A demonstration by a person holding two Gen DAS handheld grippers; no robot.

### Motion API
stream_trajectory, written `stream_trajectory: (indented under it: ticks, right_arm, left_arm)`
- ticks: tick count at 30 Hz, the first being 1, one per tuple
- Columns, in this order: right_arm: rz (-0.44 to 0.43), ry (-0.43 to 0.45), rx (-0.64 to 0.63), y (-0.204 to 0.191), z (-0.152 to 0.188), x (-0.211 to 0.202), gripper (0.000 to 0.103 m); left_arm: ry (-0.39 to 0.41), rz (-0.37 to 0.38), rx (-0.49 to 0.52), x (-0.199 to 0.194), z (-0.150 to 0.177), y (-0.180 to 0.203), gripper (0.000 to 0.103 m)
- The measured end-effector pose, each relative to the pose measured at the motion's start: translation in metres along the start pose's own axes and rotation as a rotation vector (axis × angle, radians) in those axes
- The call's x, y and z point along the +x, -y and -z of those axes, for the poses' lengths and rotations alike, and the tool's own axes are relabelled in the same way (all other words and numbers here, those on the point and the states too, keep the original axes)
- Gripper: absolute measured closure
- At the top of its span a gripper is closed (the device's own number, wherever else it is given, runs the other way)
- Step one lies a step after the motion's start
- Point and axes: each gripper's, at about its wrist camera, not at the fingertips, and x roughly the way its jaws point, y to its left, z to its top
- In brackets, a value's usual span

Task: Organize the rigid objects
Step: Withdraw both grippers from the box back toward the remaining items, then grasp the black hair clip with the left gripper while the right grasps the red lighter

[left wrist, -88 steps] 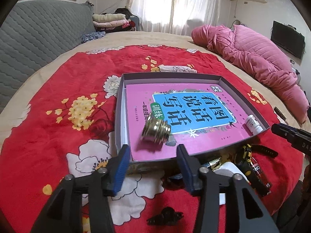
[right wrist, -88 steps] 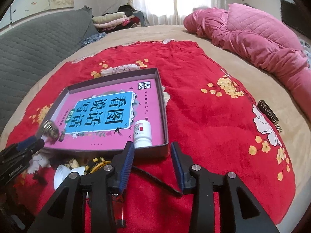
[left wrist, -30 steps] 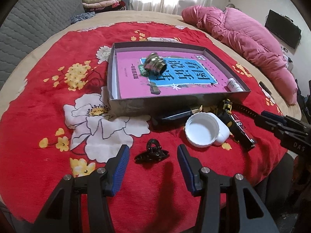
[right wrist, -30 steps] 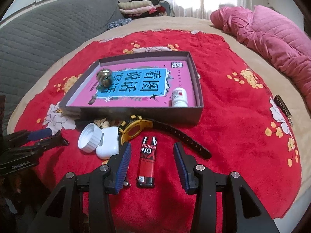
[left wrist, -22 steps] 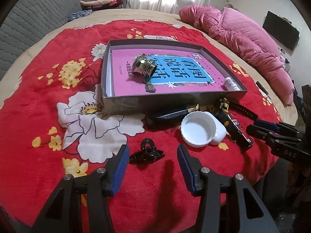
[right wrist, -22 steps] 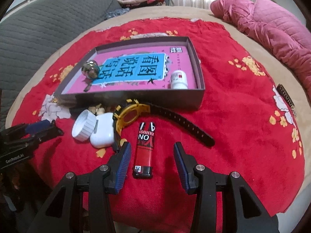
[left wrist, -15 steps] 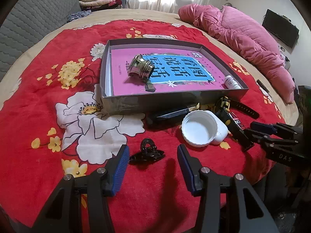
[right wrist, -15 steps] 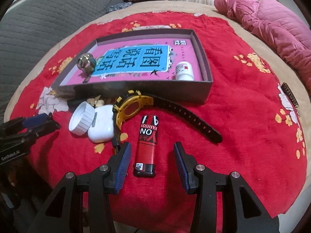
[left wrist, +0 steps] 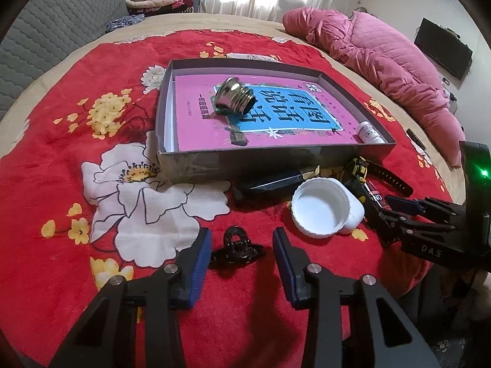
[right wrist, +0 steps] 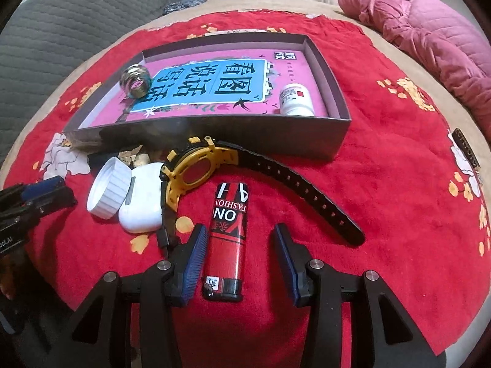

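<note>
A black hair clip (left wrist: pixel 237 250) lies on the red flowered blanket between the blue pads of my left gripper (left wrist: pixel 242 260). Its jaws are closing, and a gap still shows on the clip's right side. My right gripper (right wrist: pixel 239 260) stands open low over a red lighter (right wrist: pixel 228 239), which lies lengthwise between its fingers without being pressed. Behind stands a grey box (left wrist: pixel 276 165) (right wrist: pixel 214 135) lined with a pink book. It holds a metal threaded fitting (left wrist: pixel 234 99) (right wrist: pixel 136 81) and a white pill bottle (left wrist: pixel 369 132) (right wrist: pixel 296 99).
In front of the box lie a white cap (left wrist: pixel 319 208) (right wrist: pixel 109 191), a white earbud case (right wrist: pixel 141 208), a yellow watch (right wrist: pixel 196 171) with a black strap and a flat black item (left wrist: pixel 270 184). A pink quilt (left wrist: pixel 383 58) lies at the right. The bed's edge is close below the grippers.
My left gripper's jaws have narrowed around the hair clip. My right gripper has sunk closer to the lighter, which now looks larger between its fingers.
</note>
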Motion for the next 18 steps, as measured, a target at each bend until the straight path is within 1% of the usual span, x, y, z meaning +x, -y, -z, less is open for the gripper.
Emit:
stream_trajectory:
  ticks: [7, 10, 15, 18]
  right_arm:
    - [-0.026, 0.014, 0.004, 0.0026, -0.0001, 0.0044, 0.056]
    - [-0.041, 0.018, 0.013, 0.0044, -0.0002, 0.0062, 0.057]
    - [-0.046, 0.029, 0.006, 0.0035, 0.0004, 0.0066, 0.057]
    - [-0.043, 0.033, -0.003, 0.0037, 0.0011, 0.0059, 0.06]
  left_arm:
    - [-0.001, -0.004, 0.012, 0.0042, -0.0004, 0.0023, 0.063]
    - [-0.001, -0.014, 0.019, 0.006, 0.0, 0.0024, 0.067]
    - [-0.001, -0.006, 0.007, 0.0084, 0.0001, 0.0004, 0.071]
    - [-0.002, -0.005, 0.005, 0.0091, 0.0001, -0.0006, 0.078]
